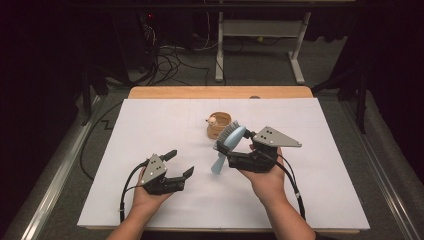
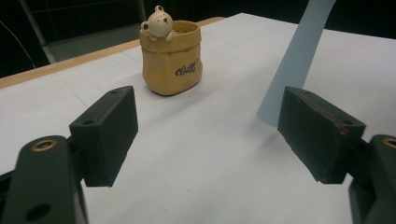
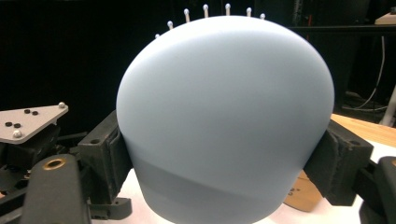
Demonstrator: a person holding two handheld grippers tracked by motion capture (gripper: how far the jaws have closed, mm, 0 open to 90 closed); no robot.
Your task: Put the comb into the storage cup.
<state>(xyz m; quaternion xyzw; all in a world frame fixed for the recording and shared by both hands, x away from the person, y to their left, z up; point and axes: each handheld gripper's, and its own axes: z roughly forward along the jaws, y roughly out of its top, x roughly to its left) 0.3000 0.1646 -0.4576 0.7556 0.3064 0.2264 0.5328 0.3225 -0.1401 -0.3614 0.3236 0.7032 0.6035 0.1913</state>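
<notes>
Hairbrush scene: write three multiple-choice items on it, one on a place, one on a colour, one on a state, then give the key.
1. Where does the bear pot stand?
A. beyond the brush, toward the table's far edge
B. between the left gripper's jaws
C. on the floor

2. What colour is the brush?
A. red
B. pale blue
C. black

3. How is the left gripper?
A. shut on the pot
B. shut on the brush
C. open, holding nothing

Key: 1 A, the high view shows it behind the brush. 2 B, its back is pale blue in the right gripper view. 3 C, its jaws stand apart over bare table; the right gripper clamps the brush.
</notes>
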